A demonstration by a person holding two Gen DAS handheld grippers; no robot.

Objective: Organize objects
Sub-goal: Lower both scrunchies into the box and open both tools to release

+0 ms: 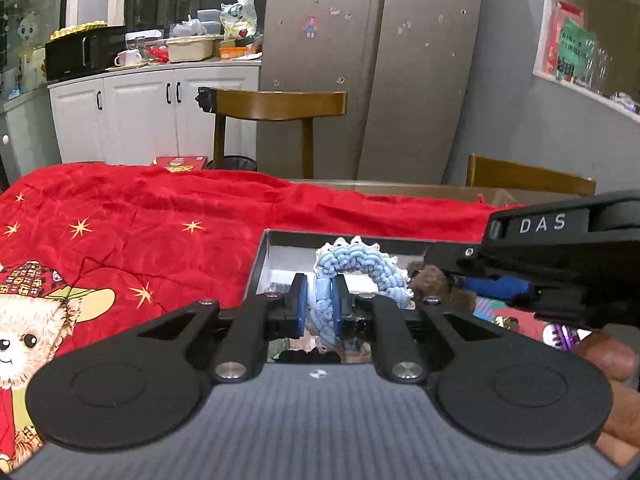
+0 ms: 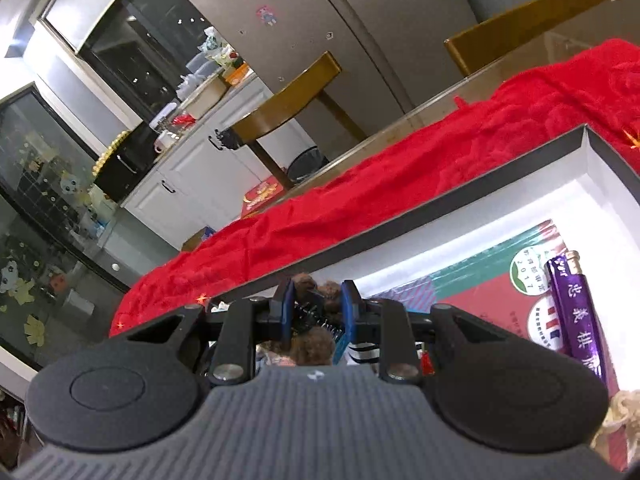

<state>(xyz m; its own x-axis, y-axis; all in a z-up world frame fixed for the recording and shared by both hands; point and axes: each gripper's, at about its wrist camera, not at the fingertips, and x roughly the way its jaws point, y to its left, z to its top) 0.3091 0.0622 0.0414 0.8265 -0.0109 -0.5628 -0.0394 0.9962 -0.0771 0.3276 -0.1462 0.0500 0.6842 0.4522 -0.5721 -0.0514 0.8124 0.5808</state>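
A blue crocheted scrunchie [image 1: 368, 264] with a cream edge arches up over a dark-rimmed box [image 1: 260, 256] with a white inside. My left gripper [image 1: 323, 300] is shut on its lower end. At the right of the left wrist view, my right gripper [image 1: 464, 280] reaches into the same box, beside a brown fuzzy thing [image 1: 430, 280]. In the right wrist view, the right gripper [image 2: 318, 300] is shut on that brown fuzzy thing [image 2: 312, 286], which has black teeth below it. The box [image 2: 440, 196] holds a red and green packet [image 2: 480, 280] and a purple pouch [image 2: 580, 312].
The box sits on a red cloth [image 1: 160, 216] printed with gold stars and a bear. Two wooden chairs [image 1: 280, 106] stand behind the table, with a grey fridge [image 1: 372, 60] and white cabinets [image 1: 152, 104] beyond. A hand [image 1: 612, 360] shows at the lower right.
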